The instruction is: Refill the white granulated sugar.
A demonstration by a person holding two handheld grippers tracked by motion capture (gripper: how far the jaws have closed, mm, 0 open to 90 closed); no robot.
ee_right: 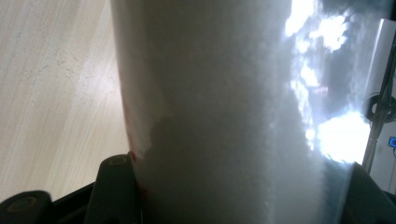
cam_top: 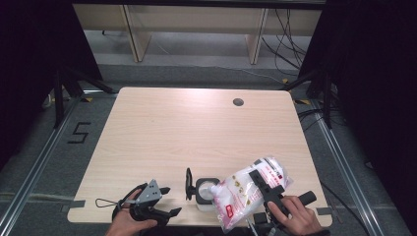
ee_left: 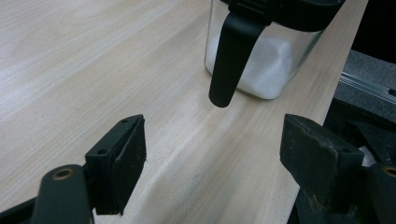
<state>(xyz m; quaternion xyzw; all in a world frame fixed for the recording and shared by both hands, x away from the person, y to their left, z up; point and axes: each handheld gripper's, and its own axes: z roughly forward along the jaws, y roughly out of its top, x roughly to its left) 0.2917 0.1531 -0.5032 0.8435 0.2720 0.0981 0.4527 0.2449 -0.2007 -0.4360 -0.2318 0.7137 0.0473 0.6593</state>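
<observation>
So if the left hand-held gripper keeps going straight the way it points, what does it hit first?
Probably the black handle of the clear jar holding white powder; the left hand-held gripper is open, with bare table between. Depth is uncertain.

We're in a lab-style recording space: one pale wood-grain table with rounded corners [cam_top: 196, 128] stands on grey carpet, with black curtains [cam_top: 29, 59] hanging left and right. A black tape numeral five [cam_top: 78, 132] marks the floor at left, metal floor rails [cam_top: 29, 172] run along both sides, and loose black cables [cam_top: 287, 44] trail at far right.
</observation>
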